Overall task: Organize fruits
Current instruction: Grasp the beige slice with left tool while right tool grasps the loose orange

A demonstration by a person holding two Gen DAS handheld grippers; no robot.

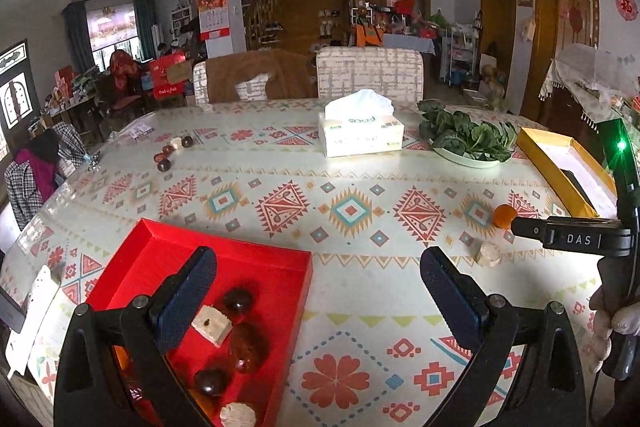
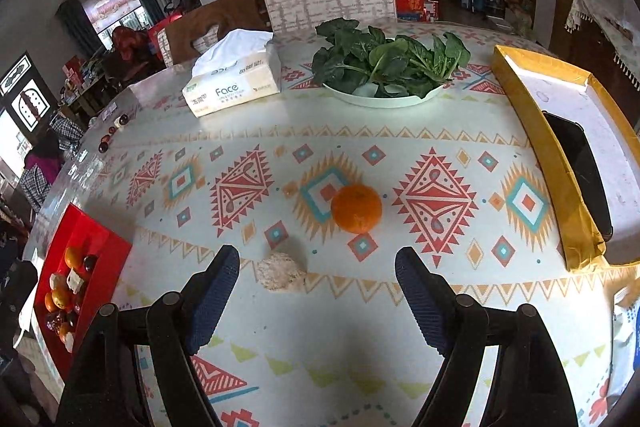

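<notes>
A red tray at the near left holds dark round fruits, a pale cube and a beige puck. It also shows in the right wrist view with oranges in it. My left gripper is open and empty, its left finger over the tray. An orange lies on the tablecloth just ahead of my right gripper, which is open and empty. A beige puck lies between its fingers, nearer the left one. The orange and puck show in the left wrist view too.
A tissue box and a plate of green leaves stand at the back. A yellow box with a black device lies at the right. Several dark fruits lie at the far left of the table.
</notes>
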